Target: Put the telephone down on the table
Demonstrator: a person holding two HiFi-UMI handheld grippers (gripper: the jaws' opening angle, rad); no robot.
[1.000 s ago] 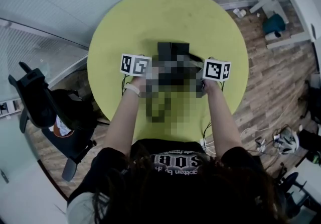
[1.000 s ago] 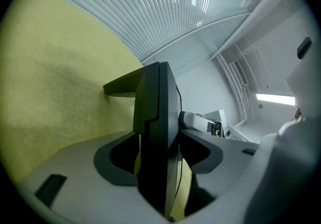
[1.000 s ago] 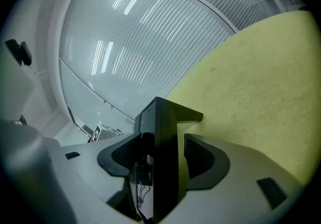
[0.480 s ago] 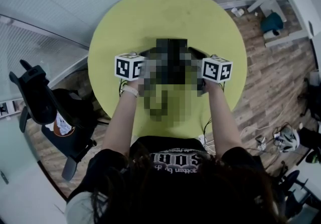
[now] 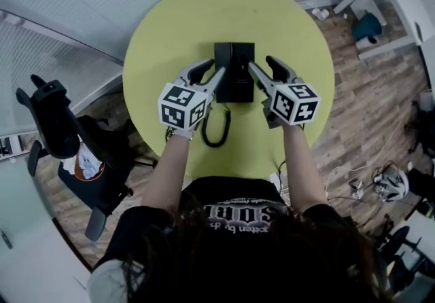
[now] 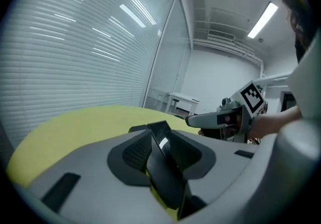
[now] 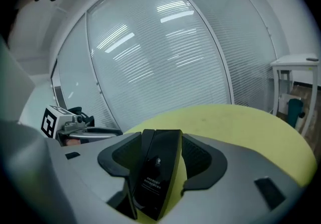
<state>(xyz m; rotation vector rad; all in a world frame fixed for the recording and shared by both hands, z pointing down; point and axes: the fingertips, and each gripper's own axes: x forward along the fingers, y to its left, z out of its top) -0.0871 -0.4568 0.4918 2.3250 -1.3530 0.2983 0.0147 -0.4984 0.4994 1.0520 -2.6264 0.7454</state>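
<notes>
At the left of the green table (image 5: 163, 30), the left gripper (image 5: 206, 76) is being held with its jaws spread wide; the left edge of the telephone (image 5: 234, 72) is showing between them, but it is not being squeezed; at the middle, the black telephone is being carried by the table alone, with its curly cord (image 5: 216, 128) lying toward the person; at the right, the right gripper (image 5: 270, 72) is being held open the same way around the other edge. The telephone is judged to be hard, smooth, a bit slippery and not very heavy; it is best taken by both side edges, never by the cord.
</notes>
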